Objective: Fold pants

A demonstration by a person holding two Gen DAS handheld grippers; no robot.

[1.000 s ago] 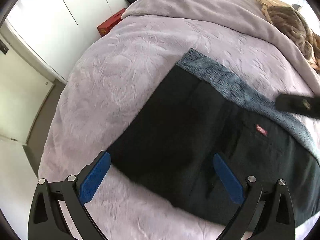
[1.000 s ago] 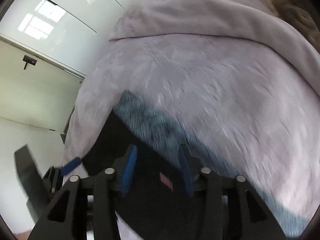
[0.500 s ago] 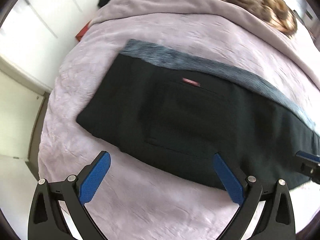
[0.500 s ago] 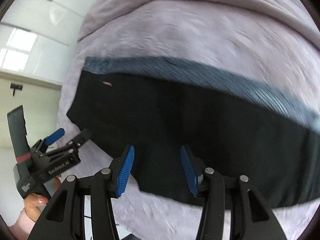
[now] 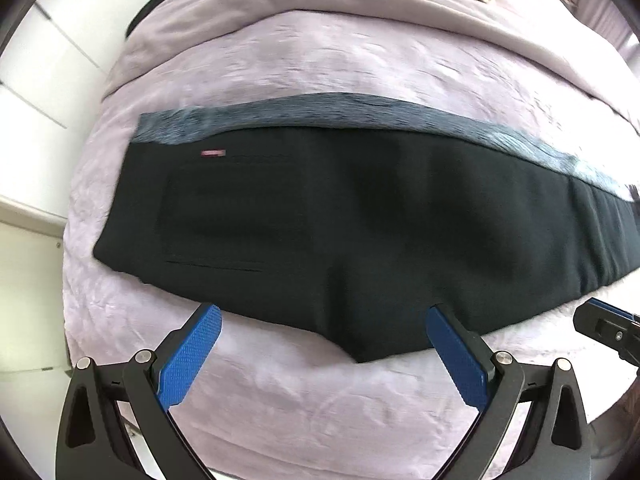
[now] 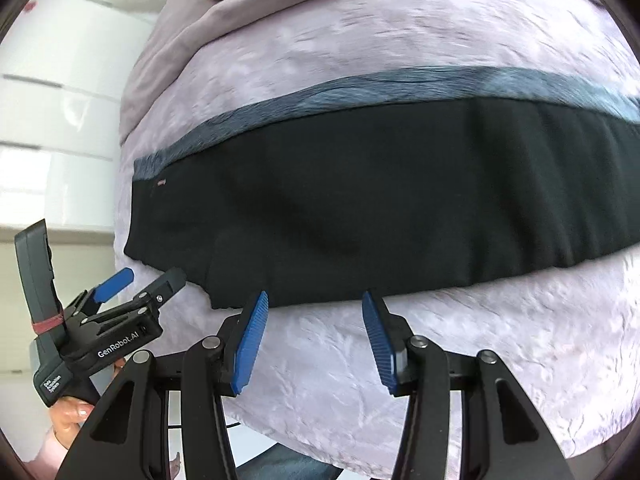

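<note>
Both wrist cameras look steeply down, close over the bed (image 5: 320, 408); both share the dark pants (image 6: 360, 200).

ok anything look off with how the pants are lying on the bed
One thing: the black pants are folded lengthwise, but the halves don't line up. A strip of grey fleecy lining shows along the whole far edge, so the layer underneath sticks out. Otherwise they lie flat on the lilac blanket.

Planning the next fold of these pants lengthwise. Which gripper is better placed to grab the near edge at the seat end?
Probably the left gripper: its open jaws straddle the pointed near edge of the black pants. The right gripper, also open, hovers further along the leg.
</note>
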